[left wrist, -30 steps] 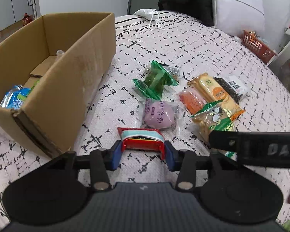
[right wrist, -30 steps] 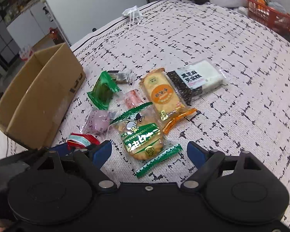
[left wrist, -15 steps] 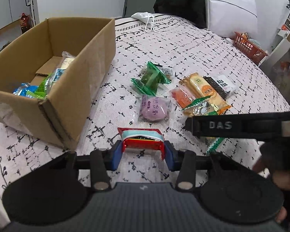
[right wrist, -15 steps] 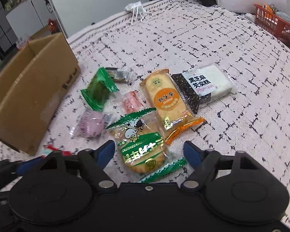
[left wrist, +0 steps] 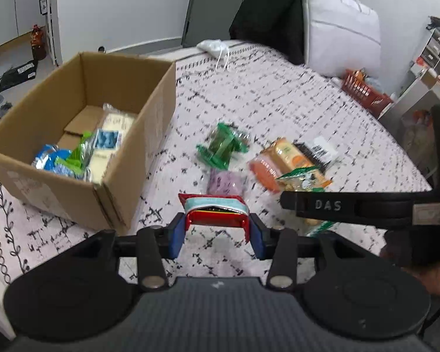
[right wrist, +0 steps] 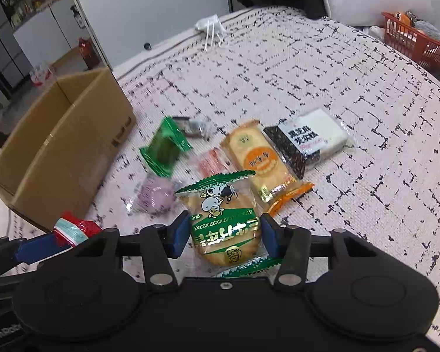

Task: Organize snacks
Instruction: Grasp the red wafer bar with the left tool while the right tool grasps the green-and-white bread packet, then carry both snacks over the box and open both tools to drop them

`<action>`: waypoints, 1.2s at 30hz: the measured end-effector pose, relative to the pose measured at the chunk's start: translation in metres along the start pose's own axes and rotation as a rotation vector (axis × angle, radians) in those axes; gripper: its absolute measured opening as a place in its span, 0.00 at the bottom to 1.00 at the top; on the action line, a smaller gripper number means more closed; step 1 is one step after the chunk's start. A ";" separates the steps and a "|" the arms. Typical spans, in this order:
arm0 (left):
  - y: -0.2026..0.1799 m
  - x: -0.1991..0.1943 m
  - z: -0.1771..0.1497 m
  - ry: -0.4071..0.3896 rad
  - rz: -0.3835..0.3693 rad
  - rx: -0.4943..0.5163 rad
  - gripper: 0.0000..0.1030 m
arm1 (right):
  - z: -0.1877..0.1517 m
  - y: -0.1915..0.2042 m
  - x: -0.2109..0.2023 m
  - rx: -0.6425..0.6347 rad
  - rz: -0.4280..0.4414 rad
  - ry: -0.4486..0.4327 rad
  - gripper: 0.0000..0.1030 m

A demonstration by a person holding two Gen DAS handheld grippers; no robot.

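The left gripper [left wrist: 216,231] clamps a red, teal-striped packet [left wrist: 214,209], tilted down; the cardboard box [left wrist: 82,158] lies at ten o'clock. The right gripper's [right wrist: 225,236] jaws are closing around a green cracker packet [right wrist: 224,220].

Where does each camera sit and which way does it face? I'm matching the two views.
Left wrist: on the left gripper, looking down past its red packet to the cardboard box.
Right wrist: on the right gripper, jaws closing around the green cracker pack.
Shared: box, purple snack, red packet.
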State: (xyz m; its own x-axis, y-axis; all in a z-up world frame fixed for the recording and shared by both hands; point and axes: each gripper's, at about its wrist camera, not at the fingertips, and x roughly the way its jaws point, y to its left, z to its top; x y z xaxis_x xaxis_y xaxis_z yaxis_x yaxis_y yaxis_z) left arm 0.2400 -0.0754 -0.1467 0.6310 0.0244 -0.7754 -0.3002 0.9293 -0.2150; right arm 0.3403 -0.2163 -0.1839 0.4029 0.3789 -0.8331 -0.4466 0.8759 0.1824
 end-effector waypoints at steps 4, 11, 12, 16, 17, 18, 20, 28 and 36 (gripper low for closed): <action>0.002 -0.020 0.008 -0.037 -0.008 0.001 0.43 | 0.004 0.004 -0.012 0.010 0.024 -0.044 0.48; 0.020 -0.047 0.023 -0.088 0.009 -0.032 0.43 | 0.009 0.021 -0.023 0.011 0.045 -0.082 0.48; 0.024 -0.050 0.025 -0.094 0.015 -0.041 0.43 | 0.009 0.025 -0.026 0.004 0.041 -0.090 0.48; 0.040 -0.063 0.035 -0.127 0.035 -0.067 0.43 | 0.013 0.043 -0.042 -0.031 0.055 -0.131 0.48; 0.044 -0.067 0.037 -0.135 0.039 -0.073 0.43 | 0.014 0.046 -0.045 -0.036 0.057 -0.139 0.48; 0.048 -0.070 0.039 -0.143 0.044 -0.079 0.43 | 0.015 0.050 -0.048 -0.041 0.059 -0.149 0.48; 0.054 -0.075 0.043 -0.157 0.053 -0.087 0.43 | 0.016 0.057 -0.054 -0.047 0.069 -0.170 0.48; 0.077 -0.092 0.058 -0.196 0.076 -0.111 0.43 | 0.021 0.076 -0.064 -0.028 0.099 -0.253 0.48; 0.098 -0.101 0.071 -0.222 0.097 -0.132 0.43 | 0.031 0.094 -0.069 0.024 0.152 -0.317 0.48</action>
State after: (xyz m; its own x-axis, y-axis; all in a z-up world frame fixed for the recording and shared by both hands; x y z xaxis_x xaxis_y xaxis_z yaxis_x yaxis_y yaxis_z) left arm 0.1979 0.0388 -0.0476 0.7320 0.2047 -0.6499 -0.4484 0.8628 -0.2334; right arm 0.2957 -0.1512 -0.0927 0.5630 0.5761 -0.5925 -0.5035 0.8077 0.3069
